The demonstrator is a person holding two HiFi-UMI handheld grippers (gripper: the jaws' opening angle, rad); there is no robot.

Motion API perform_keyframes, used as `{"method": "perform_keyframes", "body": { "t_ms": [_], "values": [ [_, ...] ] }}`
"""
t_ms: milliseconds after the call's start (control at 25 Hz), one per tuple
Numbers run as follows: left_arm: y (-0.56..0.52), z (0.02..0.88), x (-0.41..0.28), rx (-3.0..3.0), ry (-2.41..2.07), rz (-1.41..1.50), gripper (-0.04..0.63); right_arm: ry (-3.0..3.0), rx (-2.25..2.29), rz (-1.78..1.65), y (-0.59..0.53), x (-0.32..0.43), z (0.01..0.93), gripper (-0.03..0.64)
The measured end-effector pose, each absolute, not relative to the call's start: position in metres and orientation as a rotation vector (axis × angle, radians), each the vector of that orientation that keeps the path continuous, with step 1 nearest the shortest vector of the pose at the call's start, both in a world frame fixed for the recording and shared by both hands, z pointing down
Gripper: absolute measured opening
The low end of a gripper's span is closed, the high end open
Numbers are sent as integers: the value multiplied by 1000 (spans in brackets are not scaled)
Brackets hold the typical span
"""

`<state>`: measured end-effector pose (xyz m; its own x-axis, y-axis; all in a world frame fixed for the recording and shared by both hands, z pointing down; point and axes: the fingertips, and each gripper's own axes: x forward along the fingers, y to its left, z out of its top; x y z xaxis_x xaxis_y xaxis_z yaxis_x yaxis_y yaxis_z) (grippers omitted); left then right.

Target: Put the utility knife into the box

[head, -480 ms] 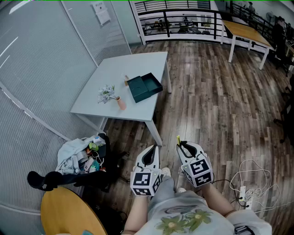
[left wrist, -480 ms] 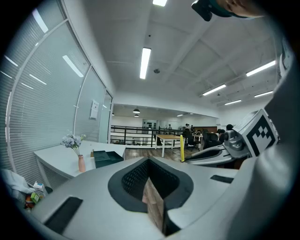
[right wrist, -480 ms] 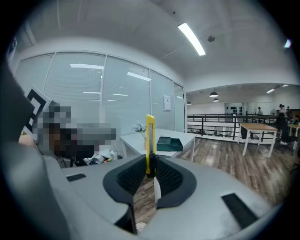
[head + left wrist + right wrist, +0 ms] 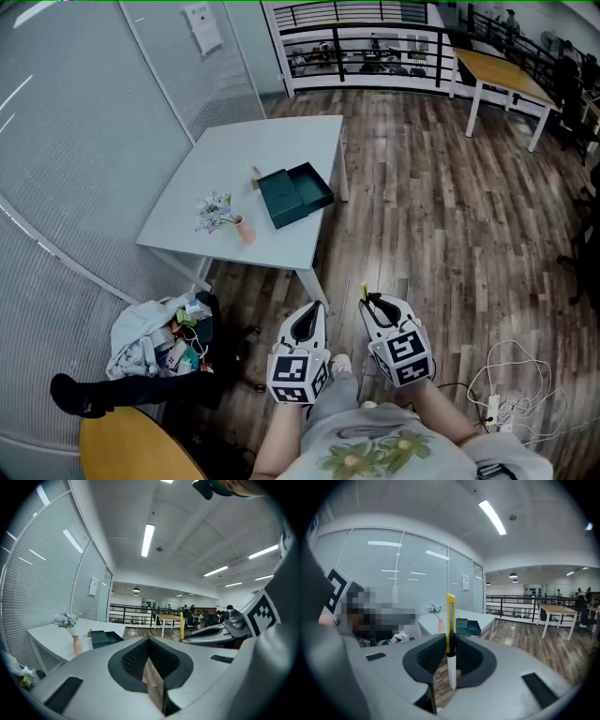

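A yellow utility knife stands upright between the jaws of my right gripper, which is shut on it. In the head view its tip pokes up from that gripper. My left gripper is held beside the right one, low over the floor; its jaws are shut with nothing in them. The dark green box lies open on the white table, well ahead of both grippers. It also shows as the box in the right gripper view and as the box in the left gripper view.
A pink vase of flowers stands on the table left of the box. A pile of bags and clothes lies on the floor by the glass wall. White cables lie at right, and a round wooden top sits at bottom left.
The table and box sit slightly lower in the head view, so I have come a little nearer. Both grippers keep the same pose, the knife still held.
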<state>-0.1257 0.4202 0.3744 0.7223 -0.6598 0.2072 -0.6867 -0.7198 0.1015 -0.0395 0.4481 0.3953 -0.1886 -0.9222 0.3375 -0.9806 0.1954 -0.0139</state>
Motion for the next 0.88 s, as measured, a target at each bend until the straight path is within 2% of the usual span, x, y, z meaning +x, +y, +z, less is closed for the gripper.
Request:
{"method": "perform_keyframes", "body": {
  "t_ms": [880],
  "values": [
    [163,390,-95,2768,-982,206,0,-2128,1858,317,199,-6,410,69]
  ]
}}
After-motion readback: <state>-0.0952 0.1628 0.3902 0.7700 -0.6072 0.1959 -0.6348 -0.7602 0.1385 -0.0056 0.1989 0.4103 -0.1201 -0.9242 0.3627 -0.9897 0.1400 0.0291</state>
